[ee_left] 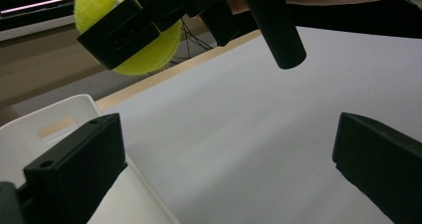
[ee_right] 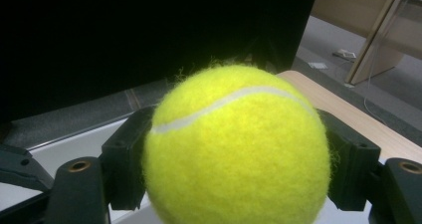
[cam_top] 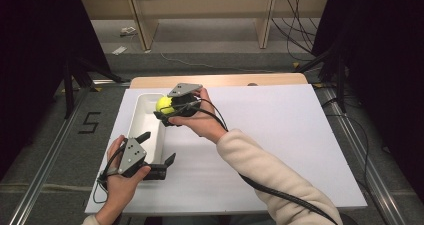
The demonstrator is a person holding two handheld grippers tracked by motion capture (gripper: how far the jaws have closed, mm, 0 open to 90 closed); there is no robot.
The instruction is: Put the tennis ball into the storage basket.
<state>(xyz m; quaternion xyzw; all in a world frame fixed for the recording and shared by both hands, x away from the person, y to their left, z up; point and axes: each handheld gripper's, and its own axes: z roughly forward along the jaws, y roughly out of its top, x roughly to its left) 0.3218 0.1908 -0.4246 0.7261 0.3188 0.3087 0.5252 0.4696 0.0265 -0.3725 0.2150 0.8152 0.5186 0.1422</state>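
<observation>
Scene: white bench (cam_top: 280,150) seen from above, with a long white tray (cam_top: 141,116) lying near-to-far at its left side.
Ball: yellow tennis ball (cam_top: 164,105) held in the air over the tray's far end, above the tray floor rather than resting in it.
Right tool: right tool (cam_top: 167,110) pinches the ball, one black jaw on each side; in the right gripper view the ball (ee_right: 236,149) bulges well beyond both jaws.
Left tool: left tool (cam_top: 159,153) has its jaws spread and grips nothing; it sits at the tray's near end, one jaw inside the tray, the other outside over the bench.
Risk: the ball is round and fuzzy, so if released from this height it would likely bounce and roll out over the low wall; an uneven squeeze could squirt it sideways.
Direction: a ball has no long axis; its white seam (ee_right: 224,103) curves across the top.
</observation>
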